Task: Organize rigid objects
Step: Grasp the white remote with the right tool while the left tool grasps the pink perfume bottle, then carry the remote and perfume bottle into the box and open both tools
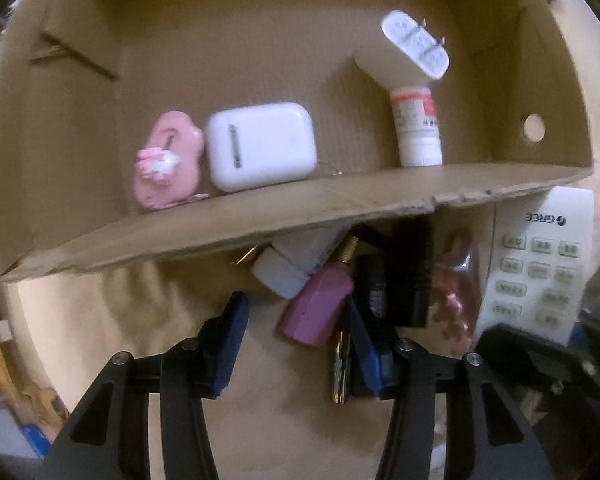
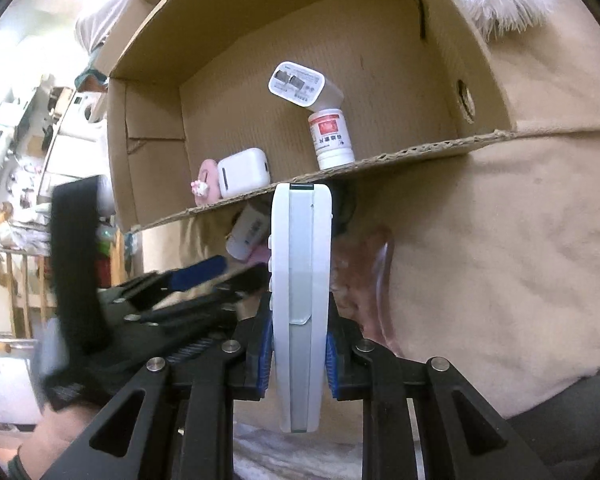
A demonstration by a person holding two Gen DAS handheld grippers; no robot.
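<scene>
With the earbud case (image 1: 260, 146), pink clip (image 1: 168, 160), charger (image 1: 414, 46) and pill bottle (image 1: 418, 128) already in the cardboard box (image 1: 340, 196), our right gripper (image 2: 298, 360) clenched the remote (image 2: 300, 280) outside it, while our left gripper (image 1: 296, 344) hung released over the remaining pile, including the pink bottle (image 1: 320, 304).

We see a plain brown corrugated cardboard box (image 1: 340, 196). A glossy white rounded plastic case (image 1: 260, 146) carries a grey stripe. The pink cloud-shaped clip (image 1: 168, 160) bears a pink-and-white charm. The white cylindrical pill bottle (image 1: 418, 128) wears a red-banded label. The white rectangular remote control (image 1: 540, 264) shows grey lettering and pale greenish buttons.
</scene>
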